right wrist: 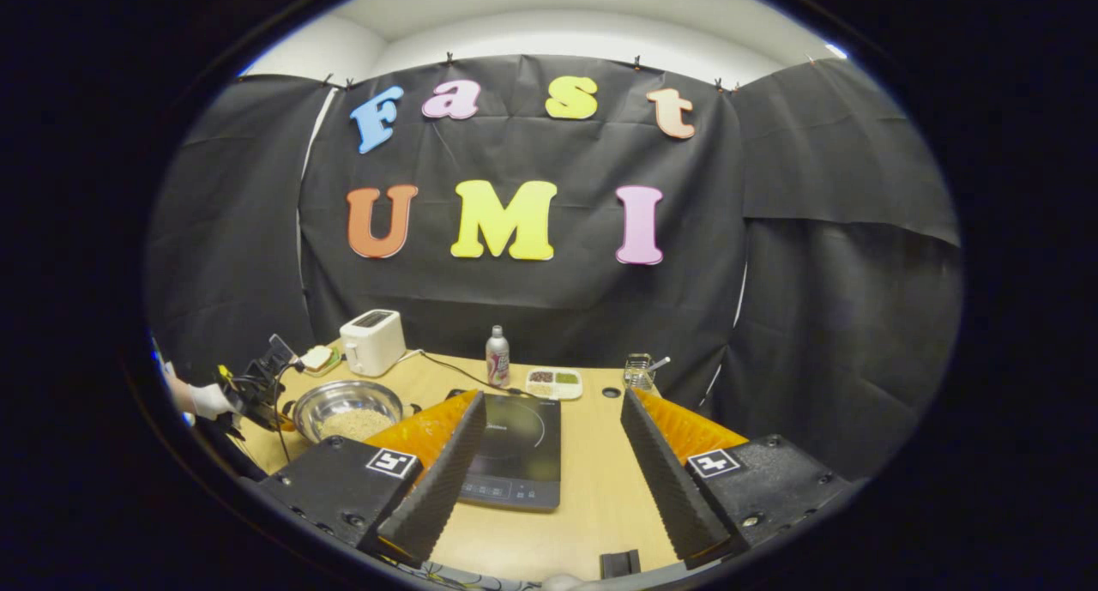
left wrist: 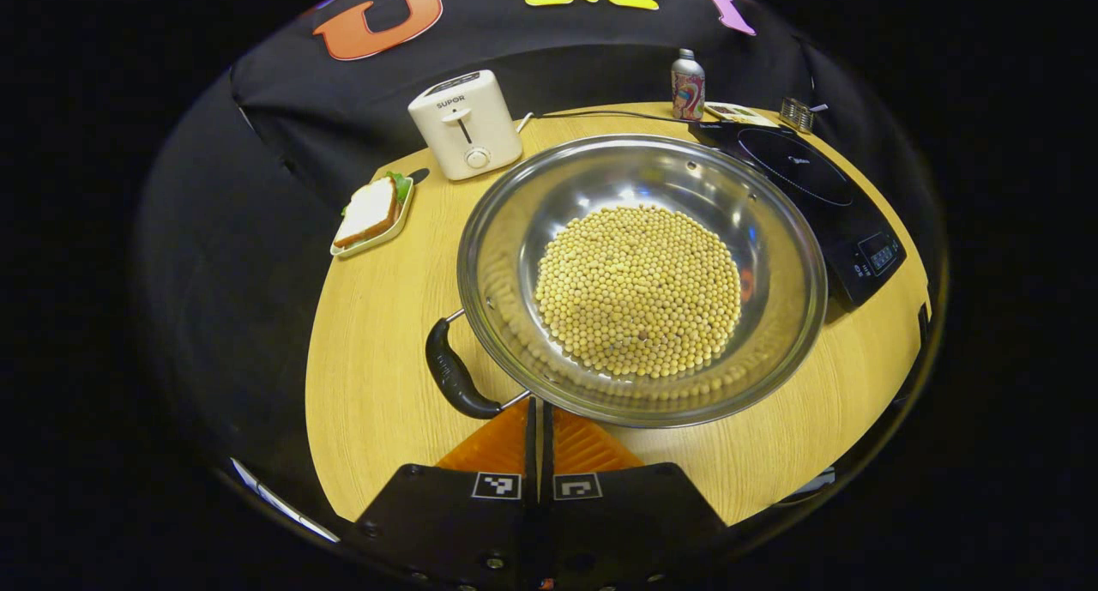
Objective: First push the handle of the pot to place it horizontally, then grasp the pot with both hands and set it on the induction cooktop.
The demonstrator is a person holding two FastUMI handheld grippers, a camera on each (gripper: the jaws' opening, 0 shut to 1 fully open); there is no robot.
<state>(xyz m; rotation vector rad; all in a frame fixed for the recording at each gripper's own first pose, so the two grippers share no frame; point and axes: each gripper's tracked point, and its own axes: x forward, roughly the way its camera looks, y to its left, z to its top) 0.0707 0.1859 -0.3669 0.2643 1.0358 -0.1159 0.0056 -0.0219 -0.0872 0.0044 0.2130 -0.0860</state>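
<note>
The steel pot (left wrist: 639, 274), holding a heap of pale beans, sits mid-table in the left gripper view. Its black handle (left wrist: 450, 372) lies at the near-left rim. My left gripper (left wrist: 539, 407) is shut with nothing between its fingers, and its tips sit just right of the handle's near end, close to the rim. The black induction cooktop (left wrist: 806, 188) lies to the right of the pot. In the right gripper view my right gripper (right wrist: 553, 454) hangs open above the cooktop (right wrist: 515, 441). The pot (right wrist: 347, 411) stands to its left, with the left gripper (right wrist: 257, 385) and a gloved hand (right wrist: 202, 400) beside it.
A white toaster (left wrist: 466, 123) and a sandwich on a small plate (left wrist: 371, 214) stand at the back left. A patterned bottle (left wrist: 687, 85), a small tray of seeds (right wrist: 555, 382) and a glass container (right wrist: 639, 370) line the back edge. A cord runs behind the cooktop.
</note>
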